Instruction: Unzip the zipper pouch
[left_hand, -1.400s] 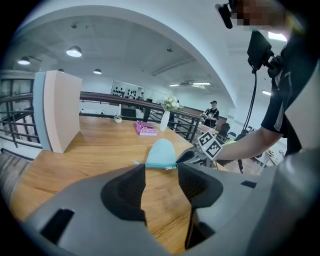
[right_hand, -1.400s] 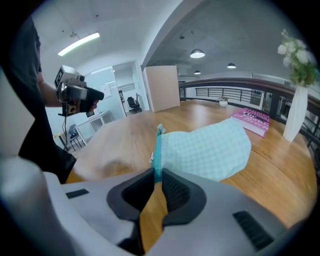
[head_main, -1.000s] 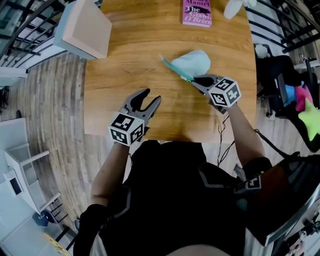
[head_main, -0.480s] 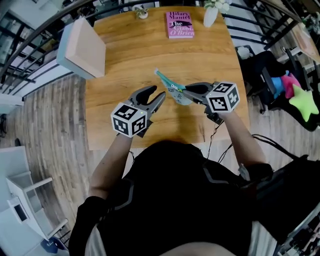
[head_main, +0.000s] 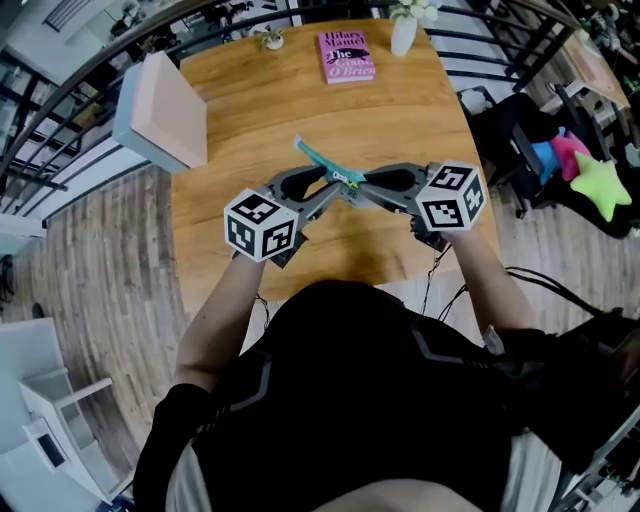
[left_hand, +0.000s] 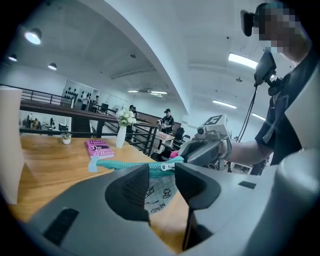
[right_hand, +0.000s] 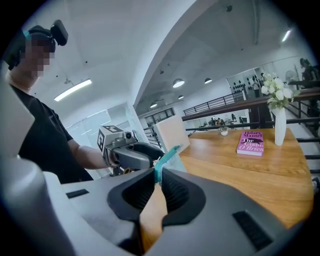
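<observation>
The zipper pouch (left_hand: 160, 192) is pale with small prints and a teal zipper (head_main: 318, 160). It hangs above the wooden table (head_main: 250, 110), edge-on in the head view. My right gripper (head_main: 362, 190) is shut on one end of the zipper band (right_hand: 165, 159). My left gripper (head_main: 328, 188) faces it from the left. Its jaws stand apart around the pouch's top edge, with the silver zipper pull (left_hand: 168, 166) between them, close to the right jaw. A gap shows beside the pull, so I see no pinch. The pouch body is mostly hidden behind the jaws.
A pink book (head_main: 345, 55), a white vase with flowers (head_main: 403, 35) and a small pot (head_main: 271, 40) stand at the table's far edge. A beige box (head_main: 160, 110) overhangs the left edge. A black chair with bright toys (head_main: 580, 170) is off to the right.
The right gripper has lifted the pouch off the table and brought it nearer. The left gripper rose to meet it, and its jaws narrowed around the zipper top.
</observation>
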